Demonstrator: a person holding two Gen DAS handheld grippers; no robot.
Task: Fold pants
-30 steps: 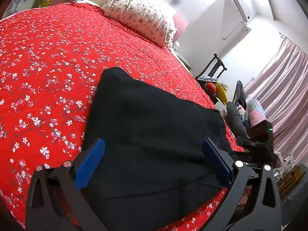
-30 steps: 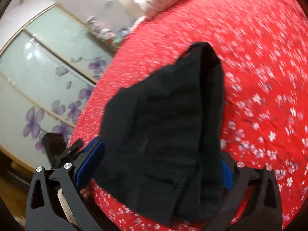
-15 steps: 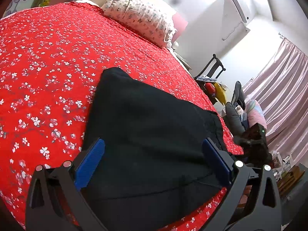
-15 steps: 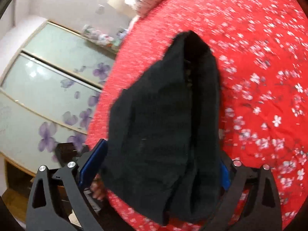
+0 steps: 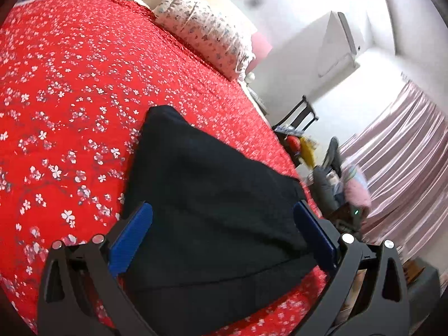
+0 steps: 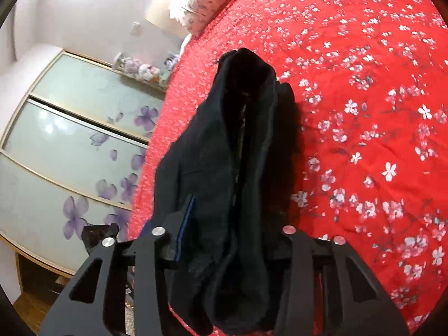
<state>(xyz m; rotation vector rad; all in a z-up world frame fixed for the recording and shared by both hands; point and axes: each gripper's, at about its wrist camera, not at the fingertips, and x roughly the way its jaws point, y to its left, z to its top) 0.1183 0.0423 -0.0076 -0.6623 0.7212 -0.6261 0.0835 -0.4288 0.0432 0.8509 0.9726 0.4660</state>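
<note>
Black pants lie folded on a red bedspread with white blossoms. My left gripper hovers over their near end, open, its blue pads standing wide to either side of the cloth. In the right wrist view the pants are bunched into a narrow ridge running away over the bedspread. My right gripper is closing and squeezes that near end between its jaws. Its right pad is hidden behind the fabric.
A flowered pillow lies at the head of the bed. A black chair, piled clothes and pink curtains stand beyond the bed's right edge. Sliding wardrobe doors with purple flowers face the other bedside.
My right gripper's jaws have come together on the pants, gathering the flat cloth into a narrow bunch, and the hand has rolled and sunk a little. The left gripper has hardly moved.
</note>
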